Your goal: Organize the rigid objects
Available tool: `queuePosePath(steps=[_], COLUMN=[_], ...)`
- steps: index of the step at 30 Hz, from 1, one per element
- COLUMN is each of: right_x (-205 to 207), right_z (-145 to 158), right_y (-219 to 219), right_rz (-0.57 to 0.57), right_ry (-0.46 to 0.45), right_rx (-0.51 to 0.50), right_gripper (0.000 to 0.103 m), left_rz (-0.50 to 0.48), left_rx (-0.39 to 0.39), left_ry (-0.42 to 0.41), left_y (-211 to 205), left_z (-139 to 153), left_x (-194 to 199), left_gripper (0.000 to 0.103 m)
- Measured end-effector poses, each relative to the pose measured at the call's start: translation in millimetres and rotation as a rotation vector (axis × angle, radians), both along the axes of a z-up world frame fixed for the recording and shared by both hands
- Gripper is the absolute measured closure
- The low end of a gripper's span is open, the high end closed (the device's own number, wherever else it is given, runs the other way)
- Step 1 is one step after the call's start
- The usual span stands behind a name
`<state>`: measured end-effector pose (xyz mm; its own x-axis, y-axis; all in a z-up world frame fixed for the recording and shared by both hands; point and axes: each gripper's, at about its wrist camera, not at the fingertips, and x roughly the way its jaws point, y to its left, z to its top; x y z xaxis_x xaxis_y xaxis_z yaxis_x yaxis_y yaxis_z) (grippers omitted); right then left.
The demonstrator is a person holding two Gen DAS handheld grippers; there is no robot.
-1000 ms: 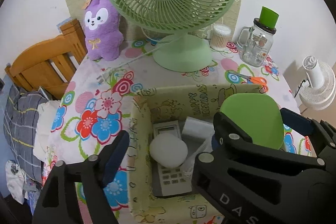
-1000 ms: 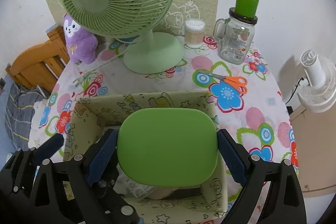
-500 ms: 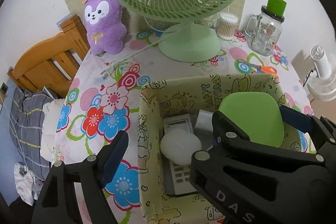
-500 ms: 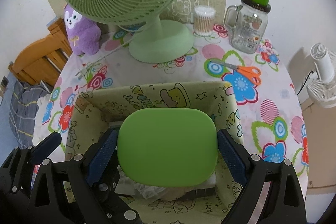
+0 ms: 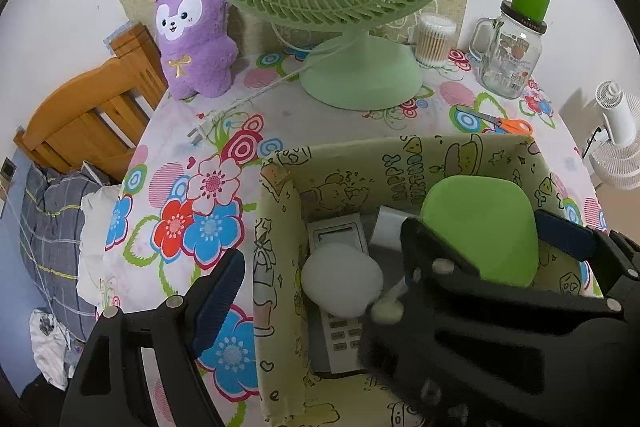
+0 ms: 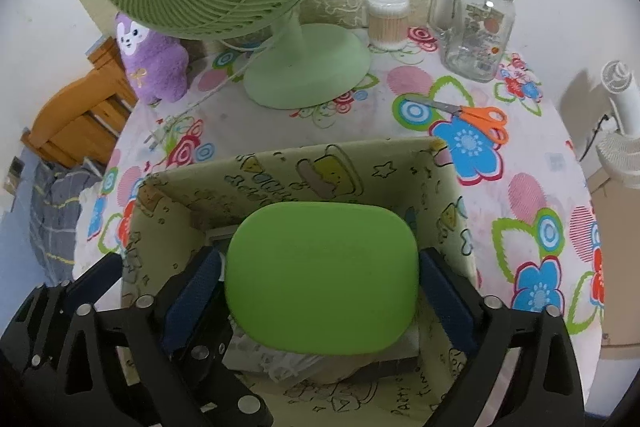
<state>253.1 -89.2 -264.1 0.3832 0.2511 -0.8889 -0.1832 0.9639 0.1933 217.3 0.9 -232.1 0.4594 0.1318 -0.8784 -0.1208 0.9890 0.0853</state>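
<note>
Green, smooth plastic w/ rounded corners: the flat green rounded-rectangle case (image 6: 322, 277) sits centre-low in the right wrist view, between the right gripper (image 6: 320, 287) fingers and over the open yellow-green cartoon-print cardboard box (image 6: 280, 171). The right fingers are opening now; the blue pads flank the case's short sides w/ a thin gap on each, so they're no longer pressing it, though the case is between them. In the left wrist view the same case shows at right-centre, inside the box walls, tilted, apparently resting on stuff below.

Left gripper (image 5: 320, 267) fingers are spread wide w/ nothing between them, one blue pad outside the box's left wall, the other side over the box interior. Below it in the box: a grey-white remote control w/ keypad (image 5: 340, 323), a white fuzzy oval lump (image 5: 340, 281) lying on it, and a small white block further back.

Handling, as a guess: the case looks stiff and light, hard-shelled, not fragile, but glossy and so slippery on its curved edges. Best hold is across the short flat sides, pads square to the rim, not on the corners, where it could squirt out. It may rock on the soft lump underneath.

On the floral-print desk (image 6: 520, 195) behind: orange-handled scissors (image 6: 476, 117), upper right, not yet boxed.
</note>
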Motion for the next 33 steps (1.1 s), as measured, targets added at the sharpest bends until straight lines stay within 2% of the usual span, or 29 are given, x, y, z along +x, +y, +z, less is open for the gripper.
queuePosePath(steps=[6, 13, 33], right_x=[-7.1, -20.5, -79.6], right_z=[9.0, 27.3, 60.0], right_y=[0.3, 1.5, -9.2], right_rz=[-0.005, -0.003, -0.046], right_ry=[-0.003, -0.052, -0.127], right_rx=[0.009, -0.008, -0.051], right_gripper=[0.000, 0.000, 0.000], left_rz=[-0.012, -0.021, -0.062], left_rx=[-0.006, -0.014, -0.053], left_ry=[-0.018, -0.054, -0.109], left_y=[-0.2, 0.2, -6.9], left_z=[9.1, 24.1, 49.8], left_x=[-7.4, -20.6, -74.3], left_gripper=[0.019, 0.019, 0.019])
